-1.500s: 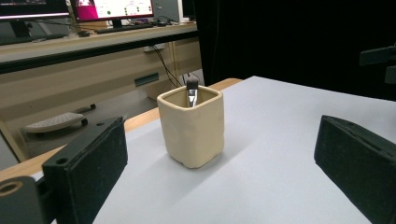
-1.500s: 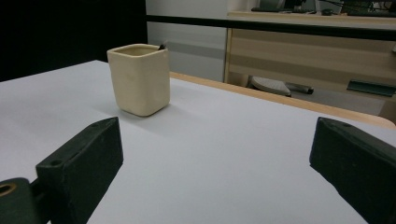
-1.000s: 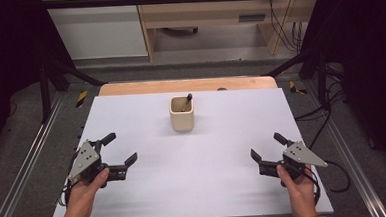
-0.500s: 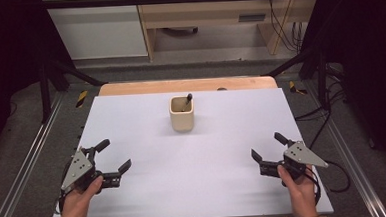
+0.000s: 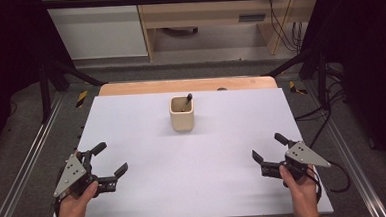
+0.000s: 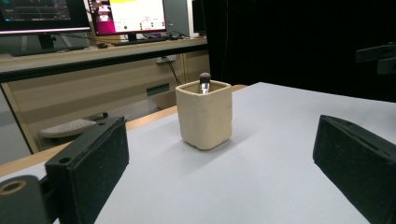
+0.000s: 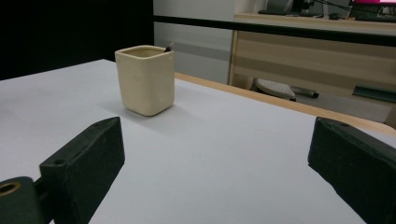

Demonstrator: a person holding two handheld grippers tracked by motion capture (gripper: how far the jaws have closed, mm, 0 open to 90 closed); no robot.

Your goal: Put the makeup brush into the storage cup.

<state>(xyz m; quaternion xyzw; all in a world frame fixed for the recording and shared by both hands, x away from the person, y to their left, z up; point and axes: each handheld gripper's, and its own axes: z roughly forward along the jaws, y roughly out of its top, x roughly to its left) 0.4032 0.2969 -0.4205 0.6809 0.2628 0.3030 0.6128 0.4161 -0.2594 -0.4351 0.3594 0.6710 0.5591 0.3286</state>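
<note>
A cream square cup (image 5: 182,114) stands upright on the far middle of the white table (image 5: 193,158), with a dark-tipped stick (image 5: 187,100) leaning inside it. My left gripper (image 5: 109,159) rests open at the near left, nothing between its jaws. My right gripper (image 5: 268,147) is open and empty at the near right. Both are well short of the cup. In the left gripper view the cup (image 6: 204,114) and stick tip (image 6: 204,80) sit ahead between the black fingers (image 6: 88,163). In the right gripper view the cup (image 7: 145,79) is ahead to the left.
A wooden strip (image 5: 187,86) runs along the table's far edge. Metal rails (image 5: 24,172) flank the table on the floor, with cables (image 5: 331,111) at the right. Beyond stand a wooden desk (image 6: 93,60) with monitors (image 6: 128,16).
My left gripper has drawn back toward the near left corner of the table, still open. The right gripper and the cup have stayed put.
</note>
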